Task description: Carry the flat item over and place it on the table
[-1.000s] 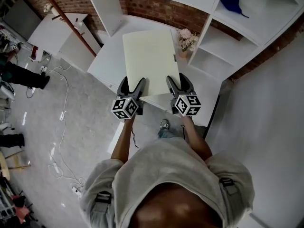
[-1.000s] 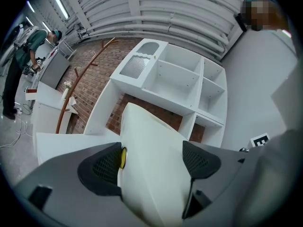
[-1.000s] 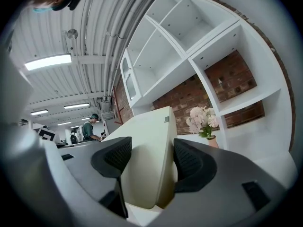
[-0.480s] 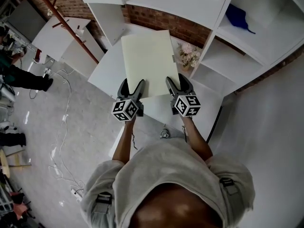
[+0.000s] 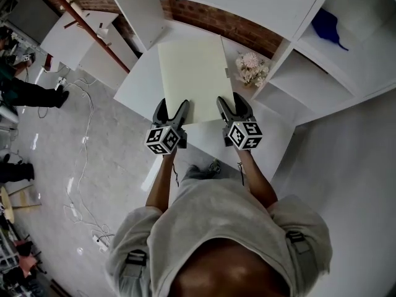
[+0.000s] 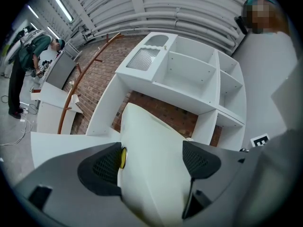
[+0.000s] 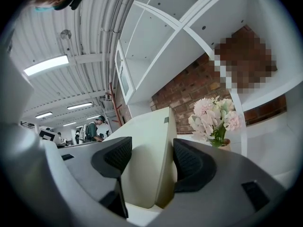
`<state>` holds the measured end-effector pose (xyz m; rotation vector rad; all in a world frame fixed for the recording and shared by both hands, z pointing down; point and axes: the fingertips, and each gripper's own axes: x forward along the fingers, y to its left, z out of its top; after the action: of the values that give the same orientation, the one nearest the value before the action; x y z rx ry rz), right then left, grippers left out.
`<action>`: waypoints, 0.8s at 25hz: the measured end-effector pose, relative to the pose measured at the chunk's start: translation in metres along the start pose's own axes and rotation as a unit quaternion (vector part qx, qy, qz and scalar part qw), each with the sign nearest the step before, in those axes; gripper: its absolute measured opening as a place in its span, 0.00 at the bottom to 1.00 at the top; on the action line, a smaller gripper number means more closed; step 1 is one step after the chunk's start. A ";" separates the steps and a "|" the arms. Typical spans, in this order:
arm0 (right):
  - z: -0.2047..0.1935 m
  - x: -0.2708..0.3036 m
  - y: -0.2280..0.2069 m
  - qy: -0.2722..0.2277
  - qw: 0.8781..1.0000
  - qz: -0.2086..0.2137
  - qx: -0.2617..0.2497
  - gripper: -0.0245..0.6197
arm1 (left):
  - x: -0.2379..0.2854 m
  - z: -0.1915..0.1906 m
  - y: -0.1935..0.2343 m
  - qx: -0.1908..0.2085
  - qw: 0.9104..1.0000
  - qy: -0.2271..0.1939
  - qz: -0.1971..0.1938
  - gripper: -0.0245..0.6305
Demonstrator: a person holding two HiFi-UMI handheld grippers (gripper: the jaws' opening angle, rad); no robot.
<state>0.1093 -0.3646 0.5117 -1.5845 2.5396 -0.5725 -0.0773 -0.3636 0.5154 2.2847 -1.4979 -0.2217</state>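
Hiding much table (image 5: 138,85), flat board (image 5: 190,78) clamped by left gripper (image 5: 172,107), right gripper (image 5: 231,103)

A red brick wall (image 5: 210,18) runs along the far side, behind a white table (image 5: 139,84) and tall white shelving (image 5: 322,79) on the right, where a pot of pink flowers (image 5: 250,67) stands. Glossy pale grey floor (image 5: 105,166) spreads to the left, crossed by white cables (image 5: 83,141). A reddish pole (image 5: 80,26) slants past a white cabinet (image 5: 68,39). Strip lights (image 7: 47,65) glow overhead.
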 end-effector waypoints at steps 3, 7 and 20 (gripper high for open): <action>-0.003 0.002 -0.002 0.001 1.000 -0.008 0.004 0.48 | 0.005 -0.002 0.004 -0.003 1.000 0.007 -0.007 0.65; -0.003 0.013 -0.003 -0.002 1.000 -0.021 0.003 0.48 | 0.017 -0.001 0.015 -0.007 1.000 0.013 -0.020 0.65; -0.047 0.042 -0.020 0.034 0.997 -0.061 0.021 0.48 | 0.044 -0.040 0.055 -0.031 0.997 0.064 -0.026 0.65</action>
<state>0.0947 -0.3971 0.5670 -1.7443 2.4725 -0.6993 -0.0920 -0.4133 0.5783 2.2465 -1.3510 -0.1325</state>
